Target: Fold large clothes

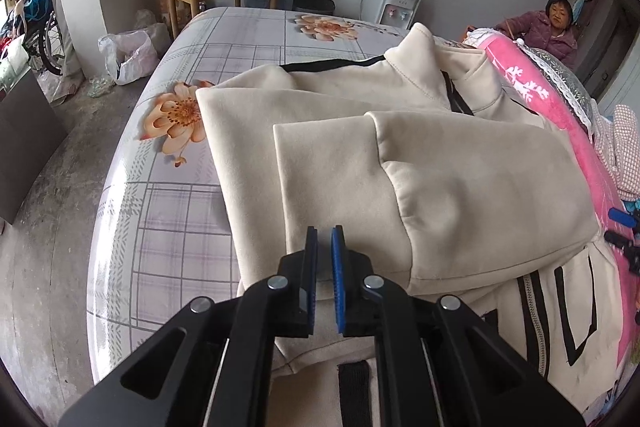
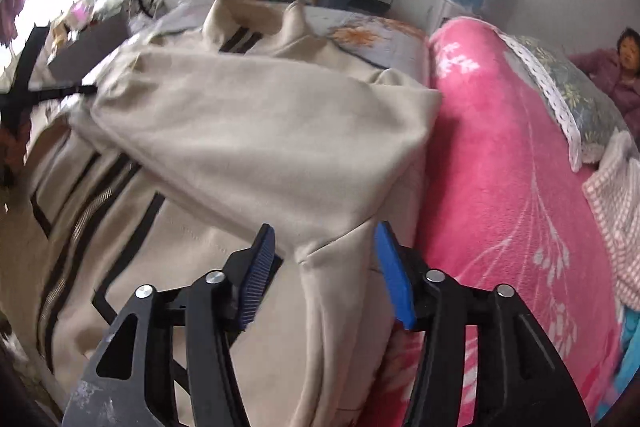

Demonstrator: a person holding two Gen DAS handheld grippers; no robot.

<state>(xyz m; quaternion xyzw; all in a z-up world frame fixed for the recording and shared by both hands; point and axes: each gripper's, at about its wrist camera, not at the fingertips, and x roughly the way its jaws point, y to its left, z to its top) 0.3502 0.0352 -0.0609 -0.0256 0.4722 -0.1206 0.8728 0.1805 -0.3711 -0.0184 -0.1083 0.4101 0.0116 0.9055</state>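
Left tool (image 1: 324, 239) hovered nearly clenched on nothing above the jacket (image 1: 400, 155); right tool (image 2: 324, 239) gaped loose over its edge. Both sleeves looked already folded across the body, leaving the lengthwise fold, I judged. Cream fleece with black stripes, it lay on the bed (image 1: 240, 39) beside a pink blanket (image 2: 500, 167)

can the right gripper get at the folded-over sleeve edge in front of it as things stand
Probably yes. The right gripper is open, and the cream sleeve of the jacket lies just ahead of its fingers with nothing over it. The pink blanket lies beside it, not across the path.
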